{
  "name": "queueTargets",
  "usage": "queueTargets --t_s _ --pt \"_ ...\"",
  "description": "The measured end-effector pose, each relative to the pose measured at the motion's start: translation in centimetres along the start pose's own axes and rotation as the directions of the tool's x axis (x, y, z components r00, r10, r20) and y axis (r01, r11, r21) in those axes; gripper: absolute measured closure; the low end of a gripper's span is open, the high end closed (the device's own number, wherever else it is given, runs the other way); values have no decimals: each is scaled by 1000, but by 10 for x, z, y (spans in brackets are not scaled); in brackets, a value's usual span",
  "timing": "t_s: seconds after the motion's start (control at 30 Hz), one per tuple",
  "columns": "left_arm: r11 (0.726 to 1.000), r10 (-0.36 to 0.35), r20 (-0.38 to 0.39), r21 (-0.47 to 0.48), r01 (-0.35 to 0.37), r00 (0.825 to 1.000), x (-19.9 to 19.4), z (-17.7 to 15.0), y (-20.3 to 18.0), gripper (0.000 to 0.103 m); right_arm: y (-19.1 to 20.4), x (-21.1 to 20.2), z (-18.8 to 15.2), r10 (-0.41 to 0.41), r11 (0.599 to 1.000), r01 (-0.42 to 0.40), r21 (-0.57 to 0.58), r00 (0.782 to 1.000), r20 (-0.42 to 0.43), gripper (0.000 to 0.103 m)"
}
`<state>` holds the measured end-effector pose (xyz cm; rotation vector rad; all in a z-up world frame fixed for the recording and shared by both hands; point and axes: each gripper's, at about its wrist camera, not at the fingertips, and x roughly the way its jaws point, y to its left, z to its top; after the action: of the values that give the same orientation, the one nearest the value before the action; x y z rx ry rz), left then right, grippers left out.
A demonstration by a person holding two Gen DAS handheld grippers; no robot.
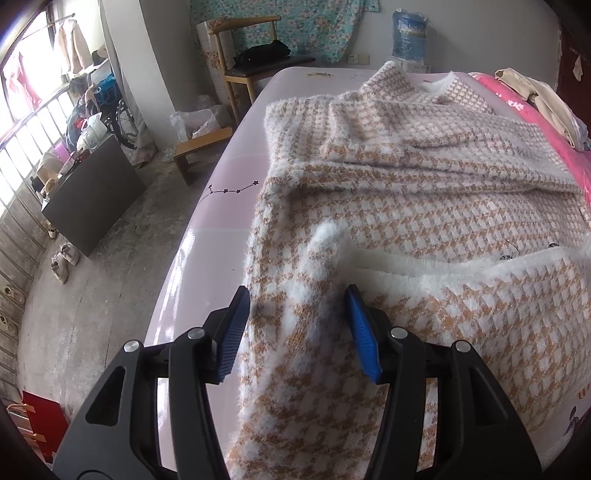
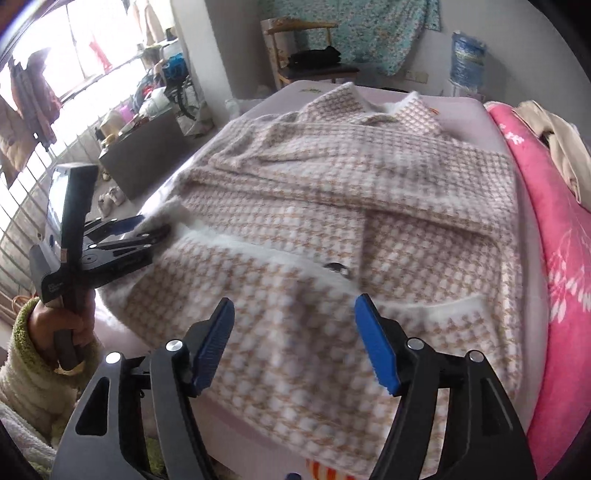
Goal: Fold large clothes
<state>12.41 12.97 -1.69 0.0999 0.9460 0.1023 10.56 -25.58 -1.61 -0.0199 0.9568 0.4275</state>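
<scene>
Blurring from motion softens the right wrist view; the houndstooth coat (image 2: 332,206) lies spread on the bed (image 1: 229,173), its near hem cut off below. The right hand-held gripper (image 2: 293,306) hovers above the hem, jaws wide, nothing between them. At nine o'clock, the left hand-held gripper (image 2: 147,229), gripped by a hand (image 2: 62,325), points steeply down, half-open astride the coat's fluffy edge.

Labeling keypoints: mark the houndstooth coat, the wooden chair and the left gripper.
houndstooth coat (image 2: 332,206): right wrist view, middle of its checked front.
wooden chair (image 1: 243,22): left wrist view, top rail of the backrest.
left gripper (image 2: 151,227): right wrist view, between its fingertips at the coat's edge.
</scene>
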Motion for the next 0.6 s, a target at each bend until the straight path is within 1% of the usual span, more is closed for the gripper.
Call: queueTargets --t_s 0.13,0.2,0.27,0.47,0.6 --pt "1000 12 -4 8 -12 1000 -1 1 -3 51 -41 -4 -6 -29 994 31 107 999 -16 31" --pt "1000 21 -5 13 -21 1000 -1 1 -4 51 -55 -7 -9 -34 989 36 143 999 -15 29" --pt "999 29 -6 19 -29 1000 -1 1 -5 51 -67 -7 -11 -30 985 33 171 999 -18 28" --pt "999 45 -7 32 -44 999 -1 1 -8 51 -87 -6 -16 -28 983 34 181 999 -38 28" --pt "999 41 1 36 -41 999 -2 1 -7 51 -97 -6 -16 -17 985 25 173 999 -47 28"
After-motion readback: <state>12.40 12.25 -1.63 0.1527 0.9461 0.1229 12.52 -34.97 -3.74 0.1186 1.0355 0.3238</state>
